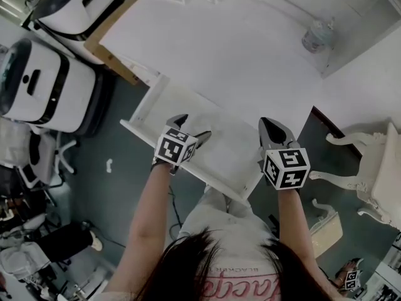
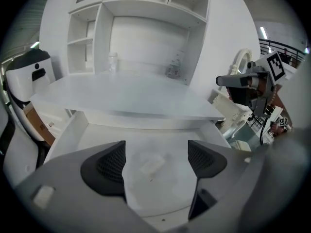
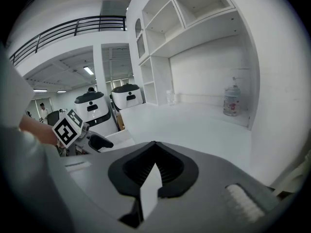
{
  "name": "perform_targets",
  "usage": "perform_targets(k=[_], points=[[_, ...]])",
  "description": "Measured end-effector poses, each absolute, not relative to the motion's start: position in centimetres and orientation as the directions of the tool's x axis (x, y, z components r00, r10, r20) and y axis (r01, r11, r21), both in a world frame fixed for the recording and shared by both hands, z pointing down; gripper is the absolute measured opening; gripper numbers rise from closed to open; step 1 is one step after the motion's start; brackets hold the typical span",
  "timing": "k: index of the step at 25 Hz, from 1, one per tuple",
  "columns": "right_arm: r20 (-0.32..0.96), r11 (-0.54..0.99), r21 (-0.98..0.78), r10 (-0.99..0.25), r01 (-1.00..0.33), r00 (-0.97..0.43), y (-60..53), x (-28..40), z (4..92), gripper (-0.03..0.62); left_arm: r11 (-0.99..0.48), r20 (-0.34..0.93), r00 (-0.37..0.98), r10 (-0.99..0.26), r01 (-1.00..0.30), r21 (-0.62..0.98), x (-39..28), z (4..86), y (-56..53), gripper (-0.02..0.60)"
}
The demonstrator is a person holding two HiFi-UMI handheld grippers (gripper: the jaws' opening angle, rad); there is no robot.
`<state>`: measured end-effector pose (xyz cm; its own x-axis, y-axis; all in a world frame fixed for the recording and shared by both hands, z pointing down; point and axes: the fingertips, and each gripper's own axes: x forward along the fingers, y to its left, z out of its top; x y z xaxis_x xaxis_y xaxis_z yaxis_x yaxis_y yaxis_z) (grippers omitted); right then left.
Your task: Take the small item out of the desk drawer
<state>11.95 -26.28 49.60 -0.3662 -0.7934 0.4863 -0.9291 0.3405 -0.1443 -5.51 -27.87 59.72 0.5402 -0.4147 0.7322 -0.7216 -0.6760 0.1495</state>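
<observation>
Two claws: your left gripper (image 2: 156, 150), spread, has the item (image 2: 151, 163) lying ahead between its jaws, slanting far-right in the drawer (image 2: 73, 130); right gripper (image 3: 154, 152) closed.

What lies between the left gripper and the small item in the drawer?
Nothing: the left gripper view shows bare drawer between left gripper and small item.

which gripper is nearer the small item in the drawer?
Left. The left gripper hangs open over the small item; the right gripper is off at the drawer's right edge.
</observation>
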Motion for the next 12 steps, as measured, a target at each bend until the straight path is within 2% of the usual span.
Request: perform_targets(k=[12], points=[[0.516, 0.287, -0.125, -0.799, -0.950, -0.309, -26.1, 12.6, 50.4, 0.002, -0.756, 0.815, 0.532, -0.232, -0.625, 0.193, -4.6, 64.7, -27.8, 0.388]])
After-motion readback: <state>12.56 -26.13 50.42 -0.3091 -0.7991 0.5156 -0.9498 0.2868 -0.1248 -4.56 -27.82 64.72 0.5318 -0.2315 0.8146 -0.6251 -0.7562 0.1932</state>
